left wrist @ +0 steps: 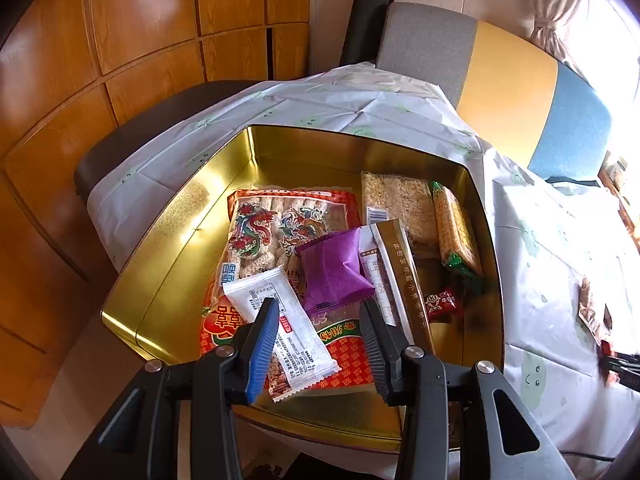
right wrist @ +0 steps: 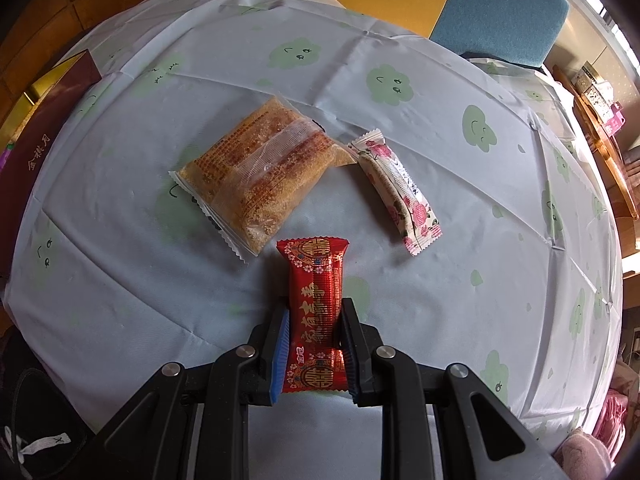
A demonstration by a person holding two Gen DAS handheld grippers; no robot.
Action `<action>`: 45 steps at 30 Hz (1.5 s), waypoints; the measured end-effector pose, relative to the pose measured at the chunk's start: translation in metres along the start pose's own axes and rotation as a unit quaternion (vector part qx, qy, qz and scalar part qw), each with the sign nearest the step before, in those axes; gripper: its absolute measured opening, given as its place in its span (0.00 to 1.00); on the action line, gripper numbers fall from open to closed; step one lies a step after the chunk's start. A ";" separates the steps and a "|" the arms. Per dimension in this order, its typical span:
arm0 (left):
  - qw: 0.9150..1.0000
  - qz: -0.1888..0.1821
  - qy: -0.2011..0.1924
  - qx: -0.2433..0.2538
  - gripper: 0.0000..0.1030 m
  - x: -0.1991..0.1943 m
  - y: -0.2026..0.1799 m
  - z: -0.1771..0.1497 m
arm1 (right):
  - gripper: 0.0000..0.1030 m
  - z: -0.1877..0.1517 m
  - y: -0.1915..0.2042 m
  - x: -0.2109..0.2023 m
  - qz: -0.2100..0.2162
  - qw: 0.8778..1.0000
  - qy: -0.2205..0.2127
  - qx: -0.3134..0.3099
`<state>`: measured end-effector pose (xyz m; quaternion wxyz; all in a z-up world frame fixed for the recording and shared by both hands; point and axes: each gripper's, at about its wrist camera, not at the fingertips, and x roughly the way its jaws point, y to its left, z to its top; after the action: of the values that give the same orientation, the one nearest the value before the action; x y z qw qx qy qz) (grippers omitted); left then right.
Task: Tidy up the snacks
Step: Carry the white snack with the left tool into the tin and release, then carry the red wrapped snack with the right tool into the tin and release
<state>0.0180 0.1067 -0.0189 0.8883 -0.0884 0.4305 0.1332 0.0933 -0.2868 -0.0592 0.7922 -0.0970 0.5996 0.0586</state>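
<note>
In the left wrist view, my left gripper [left wrist: 320, 312] is open and empty above a gold tin [left wrist: 168, 240] that holds several snacks: a big red dragon-print pack [left wrist: 276, 220], a white packet [left wrist: 296, 332] lying below the fingers, a purple packet [left wrist: 334, 270], a gold stick sachet [left wrist: 404, 276] and rice bars [left wrist: 404, 204]. In the right wrist view, my right gripper [right wrist: 314, 312] is shut on a red packet [right wrist: 316, 304], held just over the table. A clear bag of orange crispy snack [right wrist: 264, 172] and a white floral packet [right wrist: 396, 188] lie beyond it.
The table wears a pale cloth with green cloud faces [right wrist: 440, 280]. The tin's dark red outer wall [right wrist: 44, 140] shows at the far left of the right wrist view. Grey, yellow and blue chair backs [left wrist: 508, 92] stand behind the table. Wooden cabinets [left wrist: 120, 40] stand to the left.
</note>
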 end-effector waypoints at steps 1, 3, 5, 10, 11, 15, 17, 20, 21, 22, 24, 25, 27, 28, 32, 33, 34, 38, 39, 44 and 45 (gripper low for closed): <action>1.000 -0.001 0.000 0.001 0.41 0.000 0.000 0.000 | 0.22 0.000 0.001 -0.001 -0.001 1.000 0.003 0.001; 1.000 -0.001 0.001 0.000 0.41 0.001 0.000 0.000 | 0.22 -0.001 0.003 -0.002 -0.003 1.000 0.008 0.005; 1.000 -0.002 0.002 -0.001 0.41 0.001 0.001 -0.001 | 0.22 -0.002 0.007 -0.005 0.000 1.000 0.012 0.006; 1.000 0.003 0.002 -0.006 0.41 0.003 0.004 -0.001 | 0.22 -0.009 0.023 -0.021 0.016 1.000 -0.003 0.004; 1.000 0.003 0.003 -0.007 0.41 0.004 0.005 -0.001 | 0.22 -0.009 0.028 -0.027 0.022 1.000 -0.010 0.002; 1.000 0.004 0.004 -0.011 0.41 0.005 0.008 -0.001 | 0.22 -0.004 0.056 -0.049 0.064 0.996 -0.050 -0.024; 1.000 0.006 0.003 -0.016 0.41 0.004 0.011 0.000 | 0.22 0.003 0.076 -0.059 0.084 0.993 -0.067 -0.044; 0.999 0.014 -0.004 -0.030 0.41 0.003 0.021 0.003 | 0.22 0.016 0.109 -0.074 0.125 0.985 -0.095 -0.076; 0.999 0.020 -0.008 -0.035 0.41 0.002 0.025 0.004 | 0.22 0.020 0.122 -0.079 0.141 0.981 -0.103 -0.086; 0.999 0.026 -0.012 -0.040 0.41 0.001 0.030 0.006 | 0.22 0.025 0.134 -0.083 0.157 0.977 -0.110 -0.096; 0.998 0.035 -0.017 -0.053 0.41 -0.001 0.041 0.010 | 0.22 0.035 0.162 -0.092 0.185 0.967 -0.123 -0.121; 0.997 0.040 -0.020 -0.061 0.41 -0.002 0.047 0.011 | 0.22 0.039 0.176 -0.097 0.202 0.961 -0.130 -0.134; 0.996 0.051 -0.026 -0.073 0.41 -0.004 0.058 0.014 | 0.22 0.046 0.205 -0.105 0.235 0.949 -0.141 -0.156; 0.995 0.056 -0.028 -0.076 0.41 -0.004 0.063 0.014 | 0.22 0.050 0.220 -0.107 0.246 0.943 -0.146 -0.169; 0.994 0.066 -0.027 -0.087 0.41 -0.002 0.075 0.014 | 0.22 0.061 0.276 -0.104 0.275 0.926 -0.145 -0.214; 0.994 0.066 -0.025 -0.088 0.41 -0.001 0.077 0.014 | 0.22 0.063 0.287 -0.098 0.279 0.924 -0.137 -0.221; 0.994 0.067 -0.024 -0.088 0.41 0.000 0.078 0.013 | 0.22 0.063 0.297 -0.091 0.279 0.924 -0.128 -0.228; 0.994 0.065 -0.023 -0.084 0.41 0.002 0.077 0.011 | 0.22 0.063 0.326 -0.065 0.270 0.927 -0.097 -0.243; 0.994 0.066 -0.024 -0.082 0.41 0.003 0.077 0.011 | 0.22 0.062 0.329 -0.061 0.267 0.927 -0.092 -0.246; 0.995 0.065 -0.023 -0.079 0.41 0.001 0.074 0.010 | 0.23 0.060 0.340 -0.054 0.271 0.923 -0.087 -0.259; 0.995 0.064 -0.023 -0.078 0.41 0.001 0.073 0.010 | 0.23 0.059 0.344 -0.051 0.261 0.924 -0.086 -0.267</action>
<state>0.0028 0.1786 -0.0166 0.8782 -0.1263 0.4029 0.2246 0.0631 0.0631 -0.0236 0.7421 -0.1392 0.4957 0.4292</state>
